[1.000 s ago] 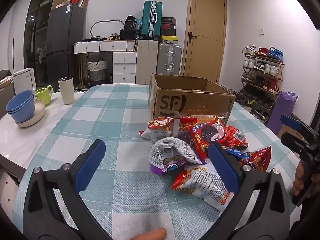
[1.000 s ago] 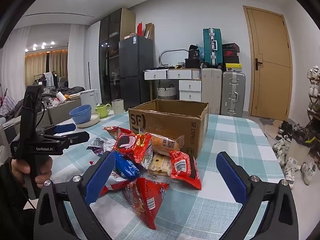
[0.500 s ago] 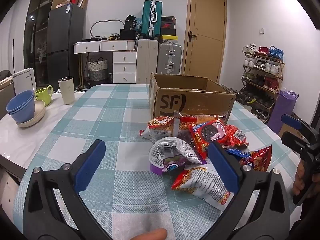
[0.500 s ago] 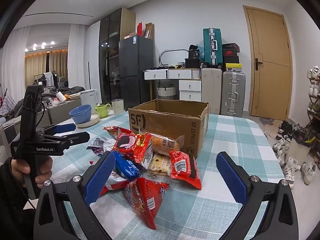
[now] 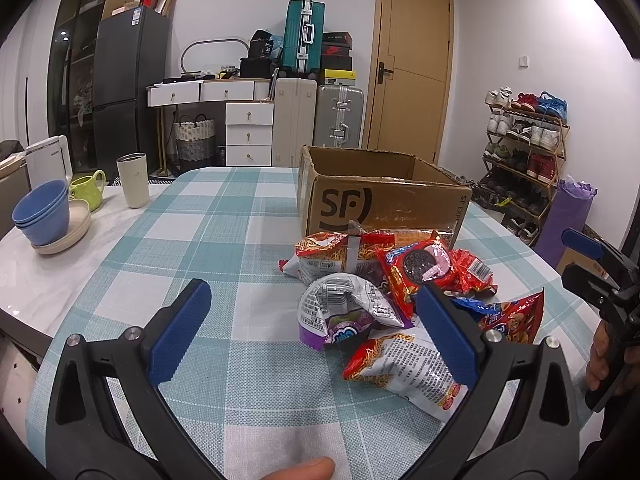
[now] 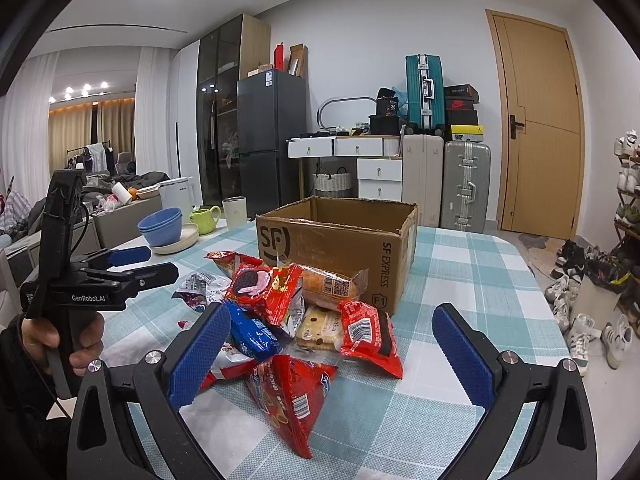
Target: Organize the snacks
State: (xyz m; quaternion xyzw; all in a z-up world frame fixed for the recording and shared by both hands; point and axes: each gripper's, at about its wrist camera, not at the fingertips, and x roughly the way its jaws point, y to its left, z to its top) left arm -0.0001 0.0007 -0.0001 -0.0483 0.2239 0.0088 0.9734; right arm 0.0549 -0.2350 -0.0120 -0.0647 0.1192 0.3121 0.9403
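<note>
Both tongs, left tongs (image 5: pixel 314 330) and right tongs (image 6: pixel 330 350), hover wide open, empty, above snack packets (image 6: pixel 296 312).

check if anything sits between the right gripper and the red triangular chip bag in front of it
Nothing visible does. The right gripper is open, and the red chip bag lies nearest it at the front of the pile.

Snack packets (image 6: pixel 296 320) heaped before the open cardboard box (image 6: pixel 340 248) — right gripper (image 6: pixel 328 356) wide apart, empty
</note>
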